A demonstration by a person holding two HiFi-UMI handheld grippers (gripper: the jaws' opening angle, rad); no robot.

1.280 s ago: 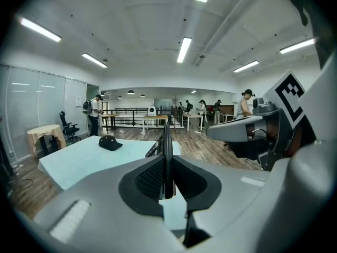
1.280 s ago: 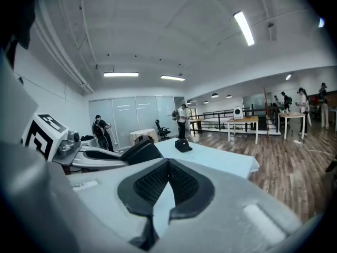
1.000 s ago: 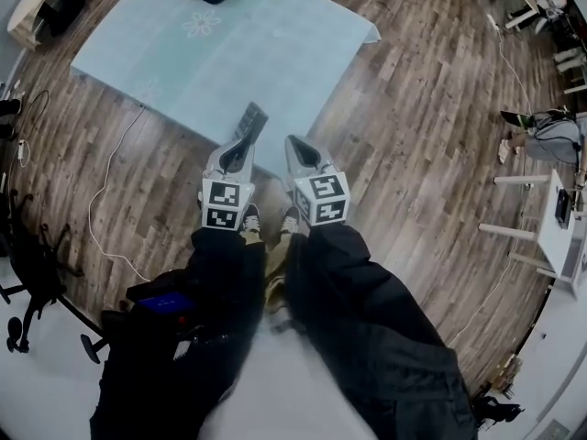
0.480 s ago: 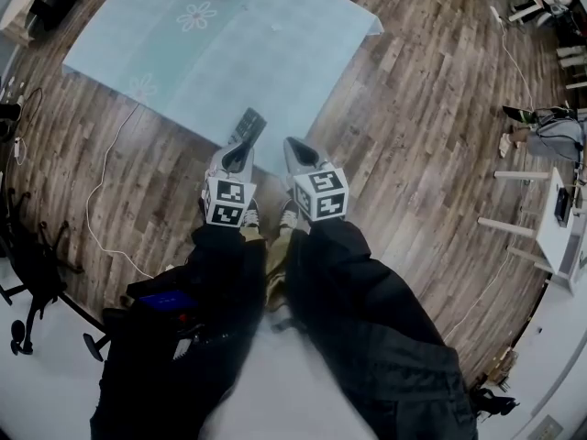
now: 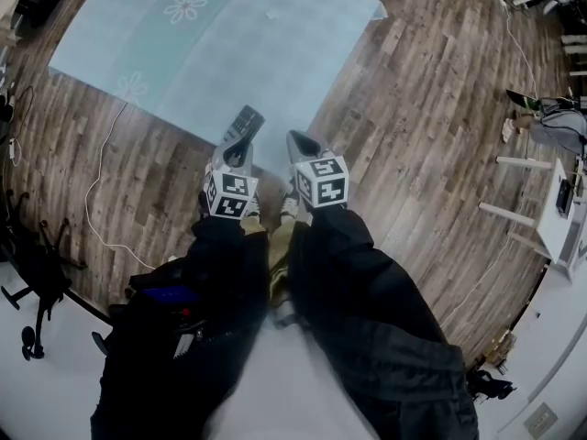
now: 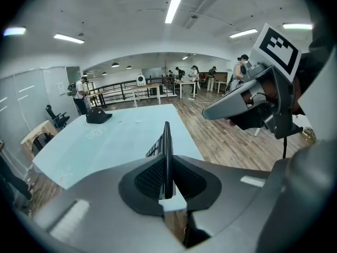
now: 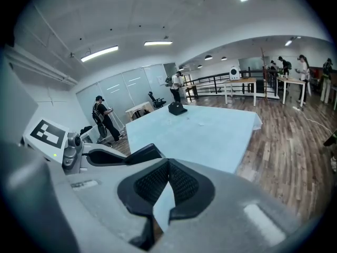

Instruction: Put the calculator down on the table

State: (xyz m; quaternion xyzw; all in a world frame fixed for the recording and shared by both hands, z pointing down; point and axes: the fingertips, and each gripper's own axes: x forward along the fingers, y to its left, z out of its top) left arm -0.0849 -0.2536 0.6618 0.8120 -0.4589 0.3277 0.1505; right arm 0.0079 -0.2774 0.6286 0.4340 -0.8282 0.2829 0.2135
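A thin dark calculator (image 5: 244,122) stands on edge in my left gripper (image 5: 235,150), which is shut on its lower end. It hangs above the near edge of the pale blue table (image 5: 275,44). In the left gripper view the calculator (image 6: 166,141) rises upright out of the left gripper (image 6: 167,167), keys facing left. My right gripper (image 5: 299,145) is close beside it on the right, shut and holding nothing. In the right gripper view the right gripper (image 7: 168,167) has its pads meeting at the tips, over the table (image 7: 210,130).
A black cap (image 6: 98,115) lies at the table's far end. Wooden floor surrounds the table. A cable (image 5: 103,191) trails on the floor at the left, near an office chair (image 5: 27,264). White desks (image 5: 561,218) stand at the right. People stand in the background.
Both grippers have sunk toward the table's near edge, side by side. The calculator stays gripped in the left one, and the right one stays shut.
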